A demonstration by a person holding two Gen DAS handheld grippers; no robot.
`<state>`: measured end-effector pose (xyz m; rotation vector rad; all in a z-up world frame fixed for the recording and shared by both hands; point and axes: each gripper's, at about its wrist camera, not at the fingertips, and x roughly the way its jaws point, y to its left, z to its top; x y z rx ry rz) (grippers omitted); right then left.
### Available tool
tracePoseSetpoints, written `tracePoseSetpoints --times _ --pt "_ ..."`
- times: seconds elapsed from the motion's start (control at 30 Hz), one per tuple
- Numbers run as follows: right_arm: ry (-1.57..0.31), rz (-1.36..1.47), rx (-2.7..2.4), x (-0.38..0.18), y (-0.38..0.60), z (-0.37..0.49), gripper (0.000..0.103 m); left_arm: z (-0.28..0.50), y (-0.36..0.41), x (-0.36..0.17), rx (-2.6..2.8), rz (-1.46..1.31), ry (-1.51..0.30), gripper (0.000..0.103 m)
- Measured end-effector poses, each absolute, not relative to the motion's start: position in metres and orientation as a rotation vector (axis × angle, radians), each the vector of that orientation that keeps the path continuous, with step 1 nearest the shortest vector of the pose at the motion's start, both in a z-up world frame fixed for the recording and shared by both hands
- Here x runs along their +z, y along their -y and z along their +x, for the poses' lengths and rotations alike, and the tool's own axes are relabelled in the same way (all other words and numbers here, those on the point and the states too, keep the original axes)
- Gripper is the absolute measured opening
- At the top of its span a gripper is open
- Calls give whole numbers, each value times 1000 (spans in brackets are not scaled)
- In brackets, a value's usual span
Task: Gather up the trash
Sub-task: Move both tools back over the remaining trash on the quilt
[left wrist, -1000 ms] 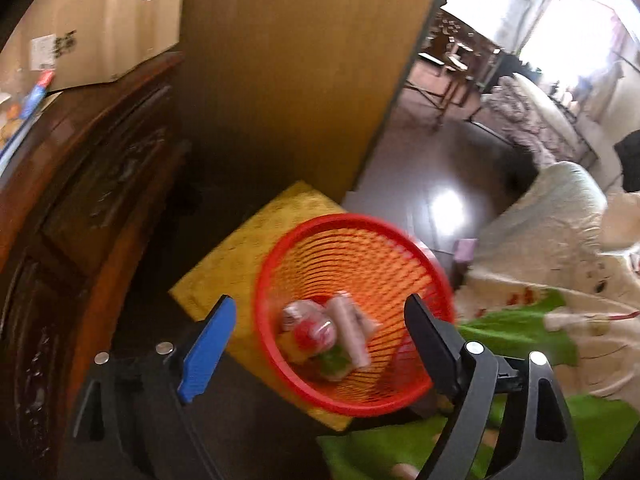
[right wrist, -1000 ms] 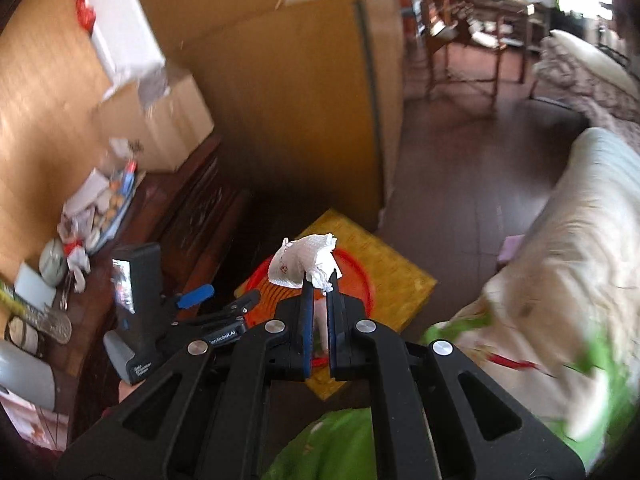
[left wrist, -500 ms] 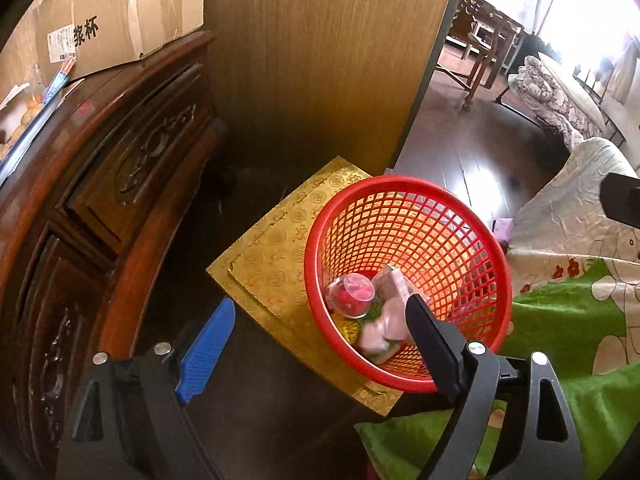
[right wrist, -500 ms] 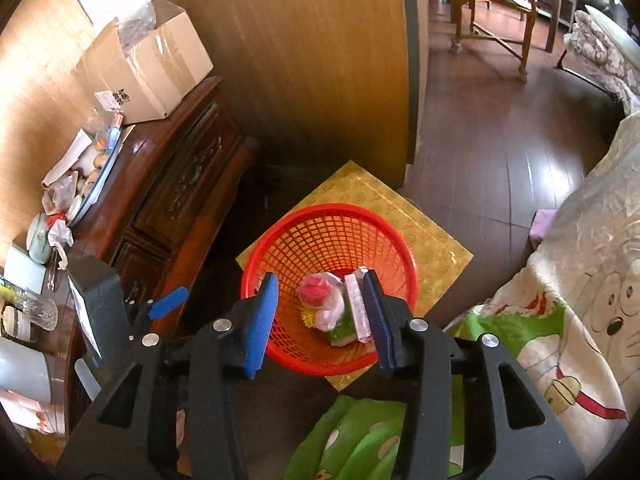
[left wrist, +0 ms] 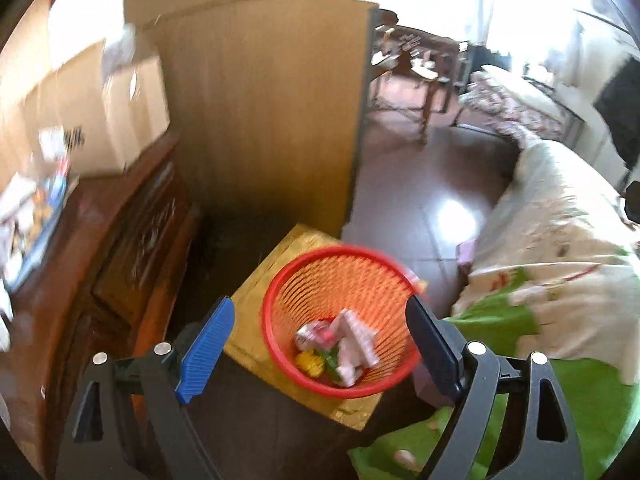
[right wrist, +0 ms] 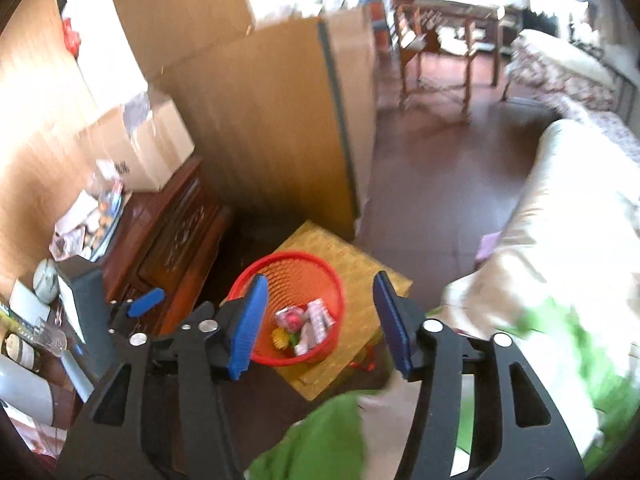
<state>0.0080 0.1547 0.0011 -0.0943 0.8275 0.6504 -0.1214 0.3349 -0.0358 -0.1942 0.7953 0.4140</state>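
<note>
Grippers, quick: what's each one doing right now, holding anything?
Left gripper: open, holding nothing.
Right gripper: fingers opening, nothing between them; it is above the red basket.

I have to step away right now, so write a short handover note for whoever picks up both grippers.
Left gripper: open, empty.
Right gripper: jaws opening, nothing between them.
Red mesh plastic basket stands on the yellow patterned mat on the floor; wrappers and scraps lie in its bottom.
Done: some trash is binned.
Left: likely the clutter on the dark wooden cabinet, where crumpled papers remain.
</note>
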Motion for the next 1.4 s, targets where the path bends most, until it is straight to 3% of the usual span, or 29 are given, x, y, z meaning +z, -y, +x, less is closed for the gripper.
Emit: tracePoseSetpoints --times 0.47,0.8,1.17,1.4 --pt "-533 89 340 60 65 -52 75 -95 -117 68 80 87 -647 86" --pt "-532 243 151 30 180 -38 79 -42 16 51 -76 245 -648 86" --pt "-632 335 48 -8 237 35 79 54 60 8 -141 293 -718 86" --pt "-634 352 51 5 241 96 80 112 78 11 -152 298 -696 86"
